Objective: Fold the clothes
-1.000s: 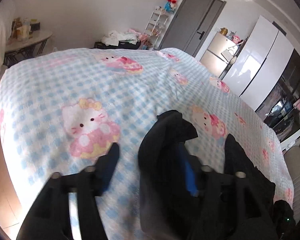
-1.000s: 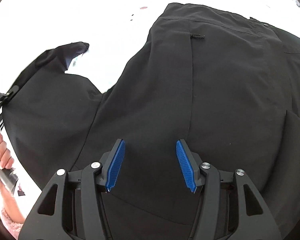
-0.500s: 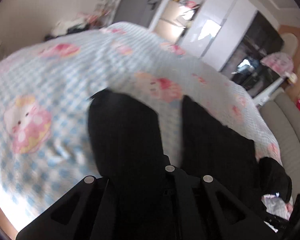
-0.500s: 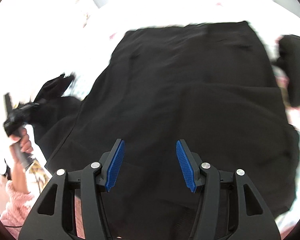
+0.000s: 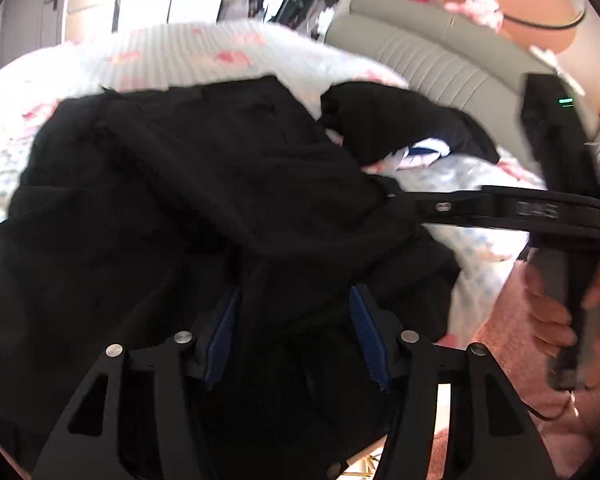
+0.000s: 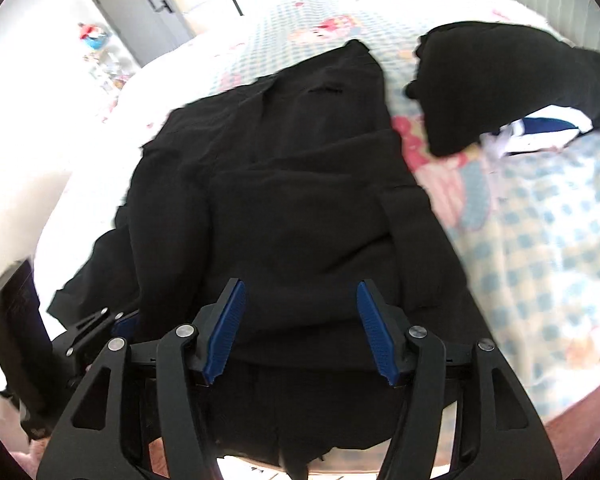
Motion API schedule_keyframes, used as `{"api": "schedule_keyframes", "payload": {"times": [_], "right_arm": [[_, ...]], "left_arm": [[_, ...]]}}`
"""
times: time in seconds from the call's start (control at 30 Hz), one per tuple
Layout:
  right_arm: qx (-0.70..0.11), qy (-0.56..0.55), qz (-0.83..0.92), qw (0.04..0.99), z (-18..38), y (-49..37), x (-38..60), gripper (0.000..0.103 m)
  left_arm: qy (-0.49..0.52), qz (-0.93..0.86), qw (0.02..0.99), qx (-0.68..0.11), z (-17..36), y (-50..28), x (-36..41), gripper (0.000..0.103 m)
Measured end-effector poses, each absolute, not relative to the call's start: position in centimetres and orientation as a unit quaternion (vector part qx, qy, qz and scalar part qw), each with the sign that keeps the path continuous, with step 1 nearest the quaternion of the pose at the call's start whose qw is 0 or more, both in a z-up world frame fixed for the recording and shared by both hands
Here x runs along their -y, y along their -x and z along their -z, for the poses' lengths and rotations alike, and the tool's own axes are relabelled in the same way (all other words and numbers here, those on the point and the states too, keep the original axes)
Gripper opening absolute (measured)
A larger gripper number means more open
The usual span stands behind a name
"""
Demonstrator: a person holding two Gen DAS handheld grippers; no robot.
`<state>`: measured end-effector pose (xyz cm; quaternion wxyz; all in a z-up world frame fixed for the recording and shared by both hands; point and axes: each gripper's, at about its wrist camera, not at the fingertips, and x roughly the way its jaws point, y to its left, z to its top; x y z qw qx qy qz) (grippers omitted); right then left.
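A black pair of trousers (image 6: 284, 200) lies partly folded on the bed; it also fills the left wrist view (image 5: 188, 208). My left gripper (image 5: 294, 320) is open, with a ridge of the black cloth lying between its blue pads. It also shows at the lower left of the right wrist view (image 6: 100, 328). My right gripper (image 6: 300, 320) is open over the near edge of the trousers, holding nothing. It also shows from the side in the left wrist view (image 5: 396, 196), reaching in from the right.
The bed has a blue-checked cover with pink cartoon prints (image 6: 540, 240). A second black garment (image 6: 500, 80) lies over a white and blue one (image 6: 540, 128) at the right. A grey padded headboard (image 5: 440, 60) stands behind. A door (image 6: 140, 12) is far off.
My left gripper swung right with a trouser leg, laid it over the rest and opened. My right gripper drew back toward the near edge, staying open.
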<state>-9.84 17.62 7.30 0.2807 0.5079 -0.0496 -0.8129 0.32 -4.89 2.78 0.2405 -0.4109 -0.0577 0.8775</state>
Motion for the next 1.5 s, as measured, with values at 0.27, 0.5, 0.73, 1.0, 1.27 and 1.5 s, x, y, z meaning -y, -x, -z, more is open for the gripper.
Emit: {"api": "schedule_keyframes", "payload": {"times": [0.27, 0.5, 0.73, 1.0, 1.27, 1.5], "right_arm": [[0.000, -0.508, 0.760, 0.406, -6.9, 12.2, -4.1, 0.087], [-0.122, -0.519, 0.774, 0.342, -2.8, 14.7, 2.4, 0.016], [-0.004, -0.388, 0.860, 0.331, -11.8, 11.5, -9.0, 0.016], [0.024, -0.454, 0.838, 0.301, -7.1, 12.6, -15.5, 0.036], [0.082, -0.465, 0.847, 0.245, -6.0, 13.8, -17.6, 0.043], [0.000, -0.485, 0.832, 0.268, -4.1, 14.4, -10.8, 0.061]], "left_arm": [[0.389, -0.904, 0.106, 0.141, -4.1, -2.7, 14.0, 0.065], [0.356, -0.920, 0.044, 0.158, -6.5, -3.9, 17.9, 0.065], [0.346, -0.910, 0.093, 0.211, -5.9, -3.0, 19.1, 0.067], [0.451, -0.877, 0.021, 0.163, 0.1, 0.1, 16.4, 0.063], [0.465, -0.867, -0.097, 0.152, -1.3, -4.5, 20.6, 0.065], [0.432, -0.874, -0.088, 0.204, -1.2, -5.6, 20.1, 0.065]]}}
